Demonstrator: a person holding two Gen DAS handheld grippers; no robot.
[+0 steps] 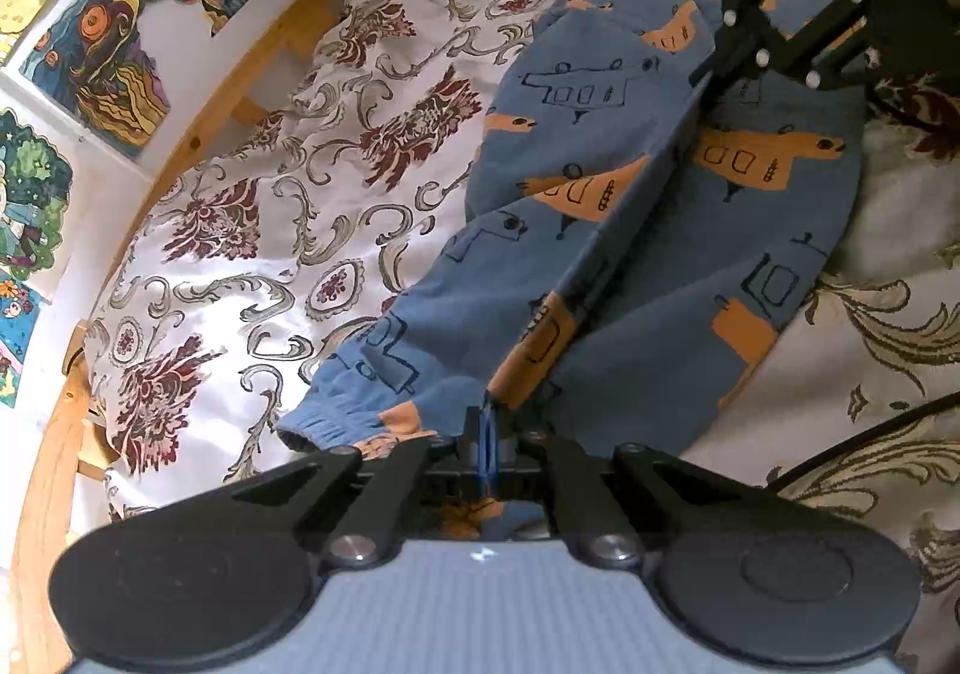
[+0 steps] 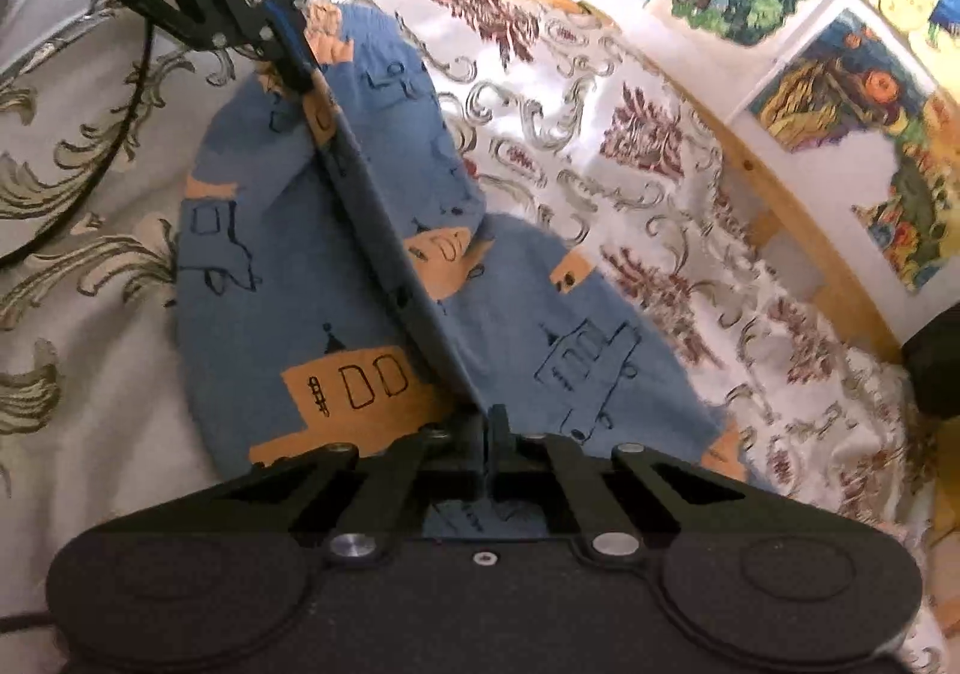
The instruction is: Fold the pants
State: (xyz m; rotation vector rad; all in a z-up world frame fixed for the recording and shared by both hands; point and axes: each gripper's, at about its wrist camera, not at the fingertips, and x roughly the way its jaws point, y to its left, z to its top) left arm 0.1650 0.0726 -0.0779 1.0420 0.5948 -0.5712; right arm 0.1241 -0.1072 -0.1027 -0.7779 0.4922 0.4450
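1. The left gripper [image 1: 487, 434] is clamped on a fold edge of the blue pants [image 1: 630, 230].
2. The right gripper [image 2: 487, 434] pinches the other end; a taut ridge runs between them.
3. The pinched cloth hides both fingertips.
4. The pants lie on a patterned bedspread [image 1: 270, 206]; a wooden rail [image 2: 798, 218] and posters [image 2: 840, 92] sit toward two o'clock in the right view.

The left gripper [image 1: 487, 434] has black linkage arms, silver pivot screws, round black discs either side, a grey ribbed body and blue finger pads. The right gripper [image 2: 487, 434] is all black.
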